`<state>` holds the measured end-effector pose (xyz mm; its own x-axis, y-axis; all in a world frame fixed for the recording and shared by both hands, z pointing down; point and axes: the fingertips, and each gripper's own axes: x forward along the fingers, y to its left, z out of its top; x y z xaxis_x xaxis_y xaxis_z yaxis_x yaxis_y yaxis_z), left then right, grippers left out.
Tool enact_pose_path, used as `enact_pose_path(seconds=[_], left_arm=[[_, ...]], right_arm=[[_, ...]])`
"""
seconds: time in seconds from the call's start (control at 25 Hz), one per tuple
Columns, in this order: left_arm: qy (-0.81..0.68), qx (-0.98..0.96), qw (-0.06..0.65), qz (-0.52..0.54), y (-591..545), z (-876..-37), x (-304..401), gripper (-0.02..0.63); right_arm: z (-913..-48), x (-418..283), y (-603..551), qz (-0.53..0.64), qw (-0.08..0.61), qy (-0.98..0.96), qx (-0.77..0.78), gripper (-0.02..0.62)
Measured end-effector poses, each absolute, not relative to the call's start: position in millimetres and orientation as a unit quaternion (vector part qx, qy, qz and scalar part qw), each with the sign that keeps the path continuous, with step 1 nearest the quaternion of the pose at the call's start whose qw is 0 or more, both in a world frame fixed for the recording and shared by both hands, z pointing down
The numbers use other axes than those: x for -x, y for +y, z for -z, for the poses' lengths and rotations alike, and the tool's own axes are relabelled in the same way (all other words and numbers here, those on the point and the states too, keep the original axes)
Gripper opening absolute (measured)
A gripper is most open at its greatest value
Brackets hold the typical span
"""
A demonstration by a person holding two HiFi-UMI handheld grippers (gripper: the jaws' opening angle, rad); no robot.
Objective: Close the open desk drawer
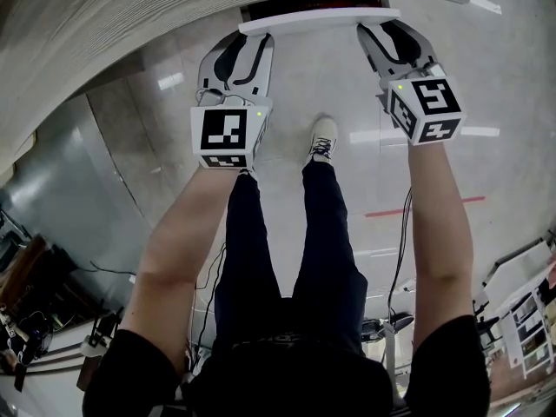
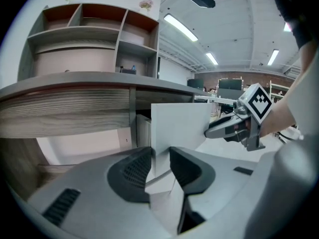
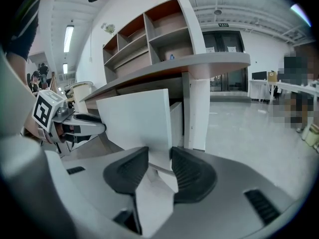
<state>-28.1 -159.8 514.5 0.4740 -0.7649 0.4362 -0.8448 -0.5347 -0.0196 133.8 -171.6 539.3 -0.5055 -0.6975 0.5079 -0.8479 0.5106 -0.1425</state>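
Observation:
The white drawer front (image 1: 317, 20) sticks out a little from under the wood-grain desk (image 1: 174, 24), with a dark strip of the drawer's inside (image 1: 313, 4) showing behind it. My left gripper (image 1: 248, 37) is at the front's left end and my right gripper (image 1: 382, 31) at its right end. In the left gripper view the white panel (image 2: 182, 123) fills the gap between the jaws of the left gripper (image 2: 160, 156). In the right gripper view the panel (image 3: 134, 123) likewise sits between the pads of the right gripper (image 3: 159, 156). Both are shut on it.
A shelf unit (image 2: 94, 29) stands on the desk. A desk leg (image 3: 197, 108) rises just right of the drawer. The person's leg and white shoe (image 1: 323, 137) are on the glossy floor below, beside a cable (image 1: 400, 250) and a red floor line (image 1: 426, 205).

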Motion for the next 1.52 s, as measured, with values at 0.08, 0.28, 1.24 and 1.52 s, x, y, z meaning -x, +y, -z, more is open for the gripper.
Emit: enact_pose_path(seconds=[0.08, 0.28, 1.24, 1.52], left_arm=[[-0.479, -0.849, 0.103, -0.197, -165, -514, 29, 0.124], [-0.498, -0.839, 0.111, -0.189, -180, -511, 31, 0.124], [-0.538, -0.809, 0.128, -0.196, -220, -522, 36, 0.124], [-0.565, -0.791, 0.149, -0.184, -221, -521, 35, 0.126]], right_arm=[[-539, -133, -176, -0.192, 0.195, -0.845, -0.459, 0.16], [-537, -131, -191, -0.203, 0.182, -0.842, -0.466, 0.16], [-548, -126, -235, -0.223, 0.182, -0.821, -0.494, 0.161], [-547, -128, -236, -0.226, 0.179, -0.807, -0.515, 0.161]])
